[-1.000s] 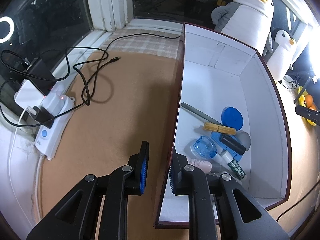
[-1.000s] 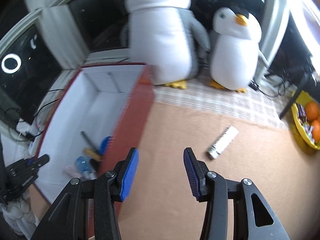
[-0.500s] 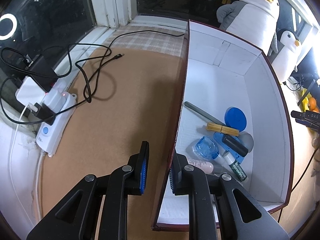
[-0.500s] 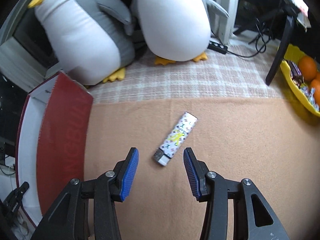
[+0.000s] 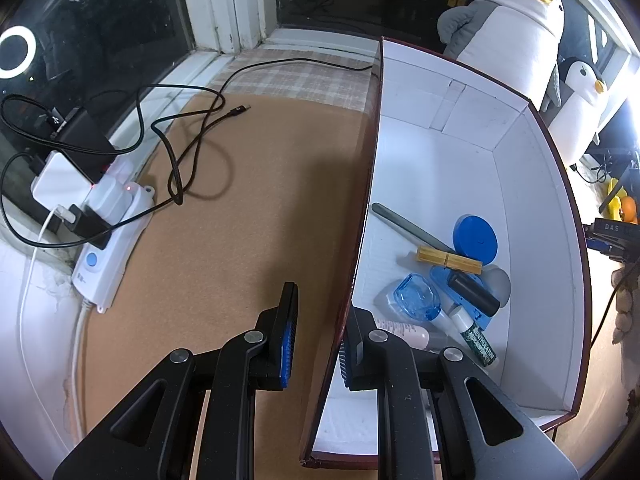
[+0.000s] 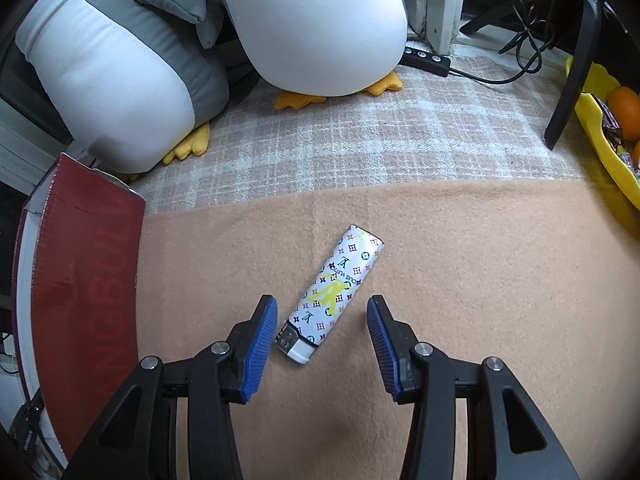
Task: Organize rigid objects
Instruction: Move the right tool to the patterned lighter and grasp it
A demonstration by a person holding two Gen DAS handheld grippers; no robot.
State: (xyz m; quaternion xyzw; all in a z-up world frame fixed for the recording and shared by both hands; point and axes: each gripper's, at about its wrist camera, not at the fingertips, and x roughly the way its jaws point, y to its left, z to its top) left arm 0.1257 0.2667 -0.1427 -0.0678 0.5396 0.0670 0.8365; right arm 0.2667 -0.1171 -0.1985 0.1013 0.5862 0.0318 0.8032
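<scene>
Left gripper (image 5: 316, 338): jaws straddle the box (image 5: 532, 248) near wall, narrow gap, pads not visibly pressing it, so not clamped. Right gripper (image 6: 322, 344): jaws apart, empty, low over the lighter (image 6: 334, 290), which lies diagonally on the tan counter (image 6: 480, 280), cap end between the pads, untouched. Bare counter right of it.
</scene>
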